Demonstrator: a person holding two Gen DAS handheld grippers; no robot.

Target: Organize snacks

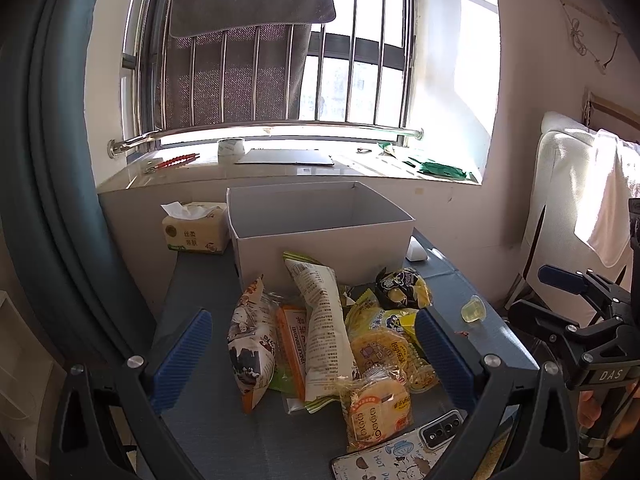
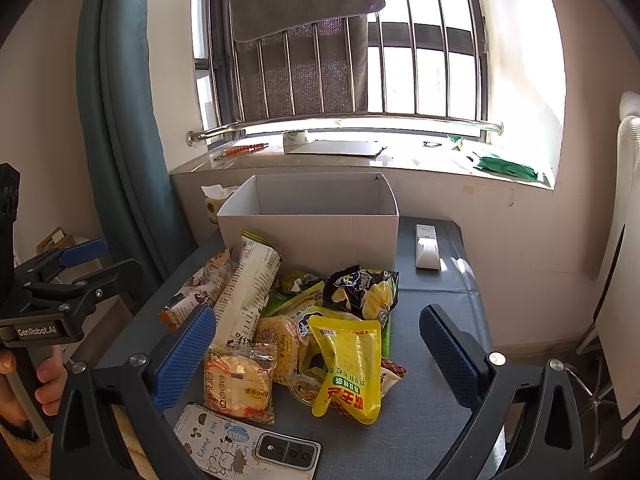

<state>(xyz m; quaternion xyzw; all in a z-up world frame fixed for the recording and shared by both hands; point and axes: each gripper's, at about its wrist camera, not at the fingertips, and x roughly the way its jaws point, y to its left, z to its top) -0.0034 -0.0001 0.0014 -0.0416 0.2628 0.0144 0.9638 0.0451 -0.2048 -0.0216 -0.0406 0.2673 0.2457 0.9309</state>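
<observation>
A pile of snack packets lies on the grey table in front of an open, empty grey box (image 1: 320, 236) (image 2: 308, 232). It includes a long white packet (image 1: 324, 320) (image 2: 248, 292), a black chip bag (image 1: 404, 286) (image 2: 364, 290), a yellow pouch (image 2: 348, 368), round cakes in clear wrap (image 1: 376, 408) (image 2: 240, 384) and a brown-white bag (image 1: 250, 340). My left gripper (image 1: 314, 354) is open and empty, its fingers either side of the pile. My right gripper (image 2: 318, 354) is open and empty above the pile's near side.
A phone in a cartoon case (image 2: 248, 444) (image 1: 396, 452) lies at the near edge. A tissue pack (image 1: 194, 228) stands left of the box, a white remote (image 2: 427, 246) to its right, a small jelly cup (image 1: 473, 309) on the right. Window sill behind, white chair at right.
</observation>
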